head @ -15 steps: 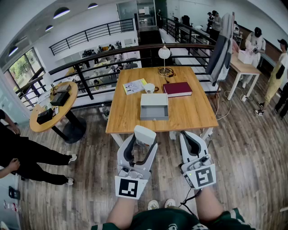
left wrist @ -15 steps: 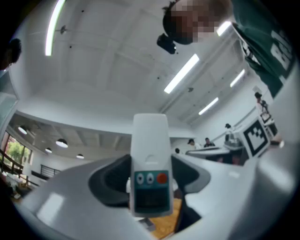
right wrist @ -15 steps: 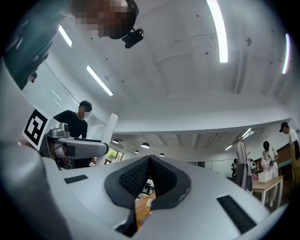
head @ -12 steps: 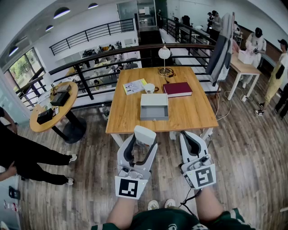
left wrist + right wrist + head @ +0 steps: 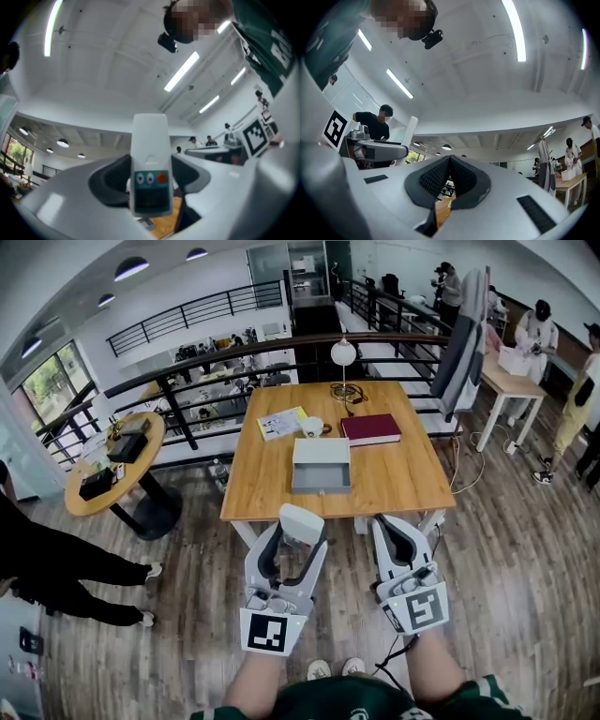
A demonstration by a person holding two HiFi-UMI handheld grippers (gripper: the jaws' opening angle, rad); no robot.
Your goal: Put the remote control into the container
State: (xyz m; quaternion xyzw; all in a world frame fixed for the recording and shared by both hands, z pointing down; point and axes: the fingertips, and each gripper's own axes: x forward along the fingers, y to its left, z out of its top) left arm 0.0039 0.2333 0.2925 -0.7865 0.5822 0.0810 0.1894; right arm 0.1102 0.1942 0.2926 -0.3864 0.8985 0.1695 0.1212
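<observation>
Remote control (image 5: 150, 159), white, with a teal panel, two pale buttons and one red button, stands upright between the jaws of the left gripper (image 5: 296, 542). The dark pads press on its two sides, so the jaws stand wide and hold it. In the head view the remote control is in the lower middle of the frame, over the wooden floor (image 5: 525, 549). It is just below the near edge of the tabletop (image 5: 394, 479) and does not touch it.

The right gripper (image 5: 390, 523) is just beside, to the right, at about the same height in the frame. In the right gripper view its jaws meet at the tips and nothing is between them.

The container (image 5: 321, 465), a grey open box, sits on the tabletop in the middle of the frame, above both grippers and close to the near edge. Higher in the frame lie a dark red book (image 5: 369, 427), a white cup (image 5: 311, 425) and a printed sheet (image 5: 280, 421). A lamp (image 5: 342, 352) with a round white shade stands at the far edge. A round table (image 5: 111, 472) is at the left. One person (image 5: 574, 399) stands at the right edge, and another person in black (image 5: 56, 563) is at the left edge.
</observation>
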